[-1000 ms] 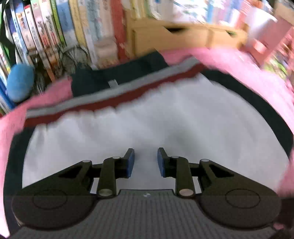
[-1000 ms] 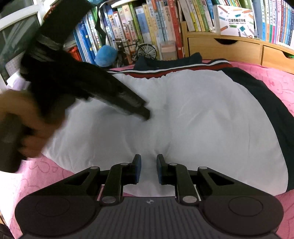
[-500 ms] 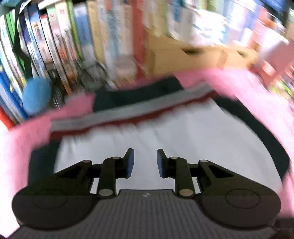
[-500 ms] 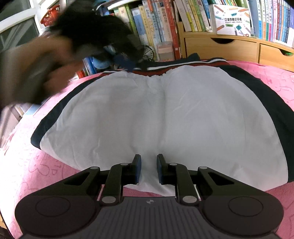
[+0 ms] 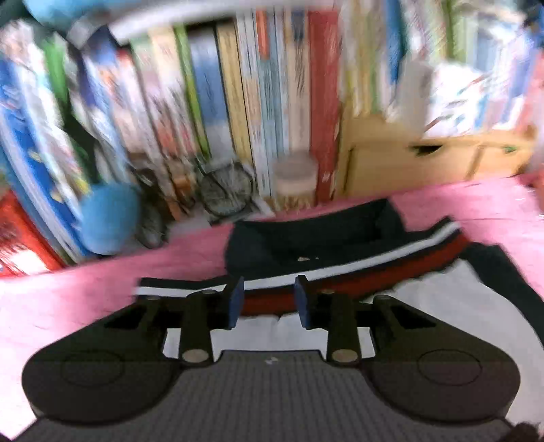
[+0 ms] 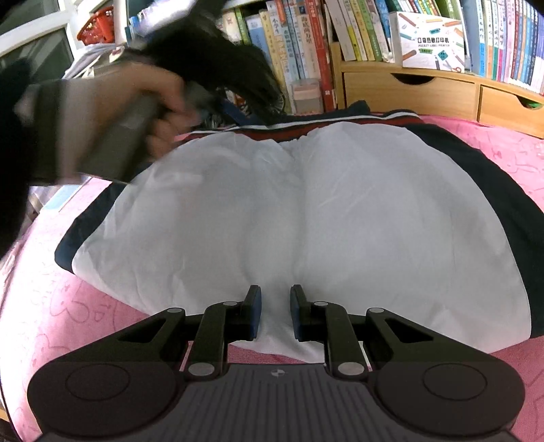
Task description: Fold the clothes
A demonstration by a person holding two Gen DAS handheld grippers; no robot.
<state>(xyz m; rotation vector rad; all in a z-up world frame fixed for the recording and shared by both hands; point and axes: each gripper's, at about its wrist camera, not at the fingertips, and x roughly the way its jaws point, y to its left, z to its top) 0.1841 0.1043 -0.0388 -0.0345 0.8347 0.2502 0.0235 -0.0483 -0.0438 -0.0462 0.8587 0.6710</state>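
- A garment [image 6: 306, 217] lies spread flat on a pink bed cover [image 6: 61, 306]. Its broad middle is white, with dark navy bands down both sides.
- Along the garment's far edge runs a striped band [image 5: 340, 282] of red, white and navy, and beyond it sits a dark navy collar [image 5: 306, 241].
- Behind the bed stands a row of upright books [image 6: 357, 30], with a wooden drawer unit [image 6: 408, 91] to the right below more books.
- A round blue soft toy [image 5: 108, 217] rests against the books at the left, seen in the left wrist view, which is blurred.
- The right gripper [image 6: 275, 312] hovers over the near edge of the garment. Its jaws stand a little apart with a narrow gap, and white cloth shows through that gap; the pads do not seem to pinch anything.
- The left gripper [image 5: 268, 299] is raised near the far edge, pointing at the striped band. Its jaws are opening, the gap is moderate, and nothing is between them.
- In the right wrist view the left gripper appears as a blurred dark shape at the upper left, held by a hand [image 6: 112, 102] above the garment's far left corner.
- Both grippers have blue pads [image 6: 255, 312] on black fingers.
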